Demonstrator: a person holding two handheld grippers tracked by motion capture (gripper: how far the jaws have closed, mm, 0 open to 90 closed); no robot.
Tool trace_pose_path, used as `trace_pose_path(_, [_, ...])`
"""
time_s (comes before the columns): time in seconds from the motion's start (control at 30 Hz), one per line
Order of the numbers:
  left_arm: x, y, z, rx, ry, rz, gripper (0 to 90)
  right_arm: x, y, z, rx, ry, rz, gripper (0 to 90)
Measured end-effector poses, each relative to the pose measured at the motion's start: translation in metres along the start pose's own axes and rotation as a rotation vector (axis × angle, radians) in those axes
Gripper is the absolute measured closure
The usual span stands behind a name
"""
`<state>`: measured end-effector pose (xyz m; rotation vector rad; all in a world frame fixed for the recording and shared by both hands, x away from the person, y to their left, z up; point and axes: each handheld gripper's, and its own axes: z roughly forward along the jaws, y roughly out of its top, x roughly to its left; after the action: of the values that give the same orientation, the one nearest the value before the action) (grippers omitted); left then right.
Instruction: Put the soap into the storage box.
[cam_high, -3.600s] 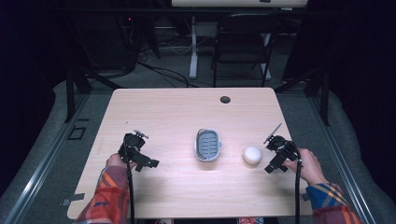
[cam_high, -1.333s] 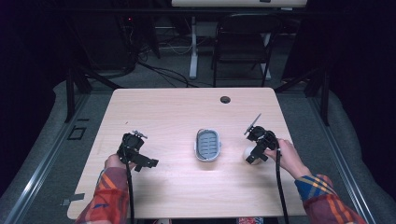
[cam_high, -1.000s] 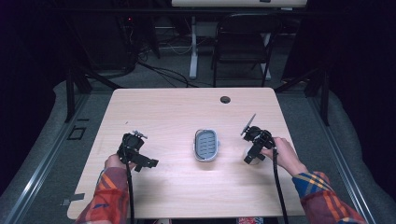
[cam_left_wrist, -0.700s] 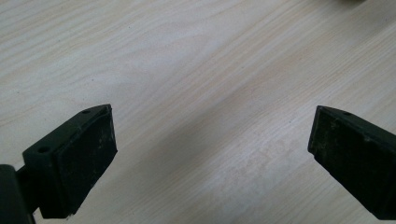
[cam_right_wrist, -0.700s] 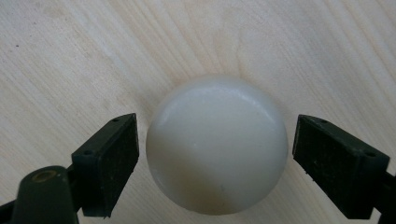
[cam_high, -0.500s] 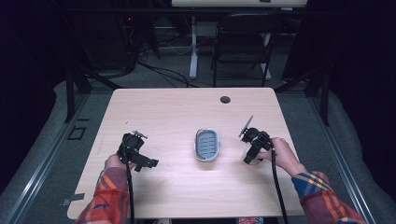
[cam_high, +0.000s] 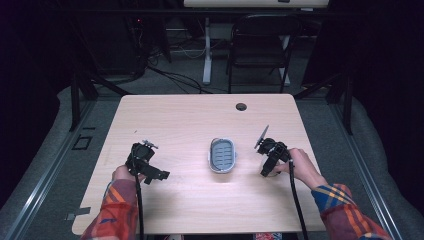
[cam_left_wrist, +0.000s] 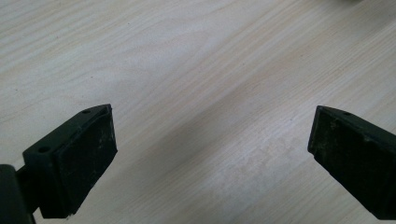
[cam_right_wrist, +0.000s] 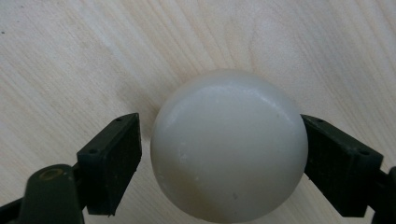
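Observation:
A smooth white ball (cam_right_wrist: 229, 144) rests on the pale wooden table (cam_high: 190, 120). My right gripper (cam_right_wrist: 219, 140) is open around it: the right jaw looks to touch the ball and the left jaw stands a thin gap off. In the high view that right gripper (cam_high: 267, 164) sits right of an oval grey dish (cam_high: 221, 170) with a white rim, and it covers the ball. The left gripper (cam_high: 152, 172) rests at the table's left, open, with bare wood between its jaws (cam_left_wrist: 210, 154).
A dark round grommet (cam_high: 241, 106) is set in the table near its far edge. A black chair (cam_high: 260, 45) and cables stand on the floor beyond the table. Plaid sleeves come in from the bottom.
The right gripper has moved left from beside the ball to over it and now straddles it. Over the last second it barely shifts. The left gripper has stayed put.

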<state>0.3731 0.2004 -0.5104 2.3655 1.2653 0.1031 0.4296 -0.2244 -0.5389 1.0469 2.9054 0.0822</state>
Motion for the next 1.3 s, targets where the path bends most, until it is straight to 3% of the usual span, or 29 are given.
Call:
trace_pose_path(0.3, [0.0,0.0,0.0,0.003,0.002,0.001,1.2,0.0,0.0,0.003,0.015,-0.025,0.0,23.6])
trace_pose_path(0.57, [0.0,0.0,0.0,0.004,0.002,0.004,1.2,-0.001,0.0,0.002,0.018,-0.017,0.005,24.1])
trace_pose_path(0.83, [0.0,0.0,0.0,0.006,0.004,0.005,1.3,-0.003,-0.002,-0.004,-0.024,-0.006,0.036,24.2])
trace_pose_path(1.3, [-0.001,0.0,0.0,0.004,0.003,0.01,1.5,-0.001,-0.001,-0.014,-0.013,-0.018,0.017,24.2])
